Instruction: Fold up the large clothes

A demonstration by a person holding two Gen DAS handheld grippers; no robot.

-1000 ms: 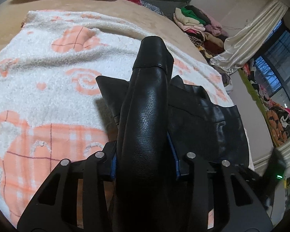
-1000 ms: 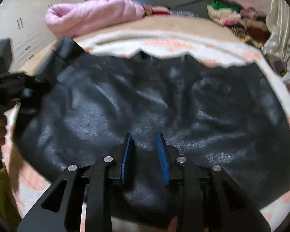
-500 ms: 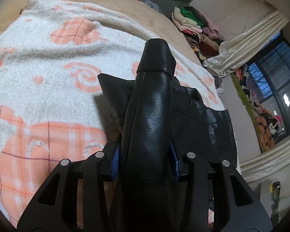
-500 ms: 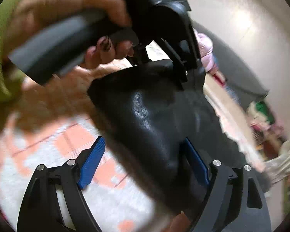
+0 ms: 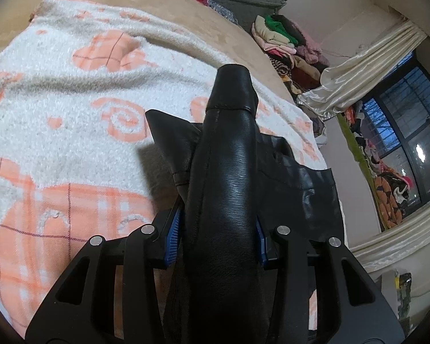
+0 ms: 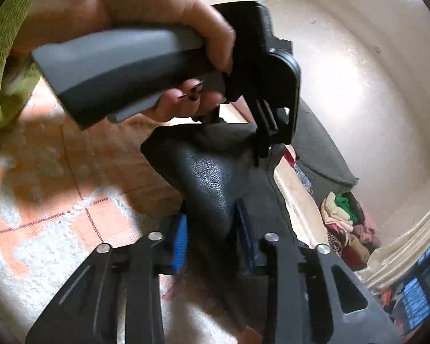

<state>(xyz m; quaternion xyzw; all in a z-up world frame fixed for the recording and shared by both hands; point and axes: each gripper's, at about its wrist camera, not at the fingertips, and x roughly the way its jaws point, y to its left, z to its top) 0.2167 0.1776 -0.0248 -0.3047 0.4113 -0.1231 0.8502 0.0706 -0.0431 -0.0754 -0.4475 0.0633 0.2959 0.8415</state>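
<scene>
Between both grippers' fingers (image 5: 173, 236), seemingly pinched: black leather garment (image 5: 226, 189).

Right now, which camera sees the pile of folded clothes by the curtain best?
The left wrist view: the clothes pile is sharp and unblocked beside the curtain. The right wrist view shows it small, near the edge.

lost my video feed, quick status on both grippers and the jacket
Left gripper shut on black leather garment. Right gripper, jaws just closing, shut on the same garment beside it. Garment bunched over patterned blanket. Nothing in the way.
</scene>
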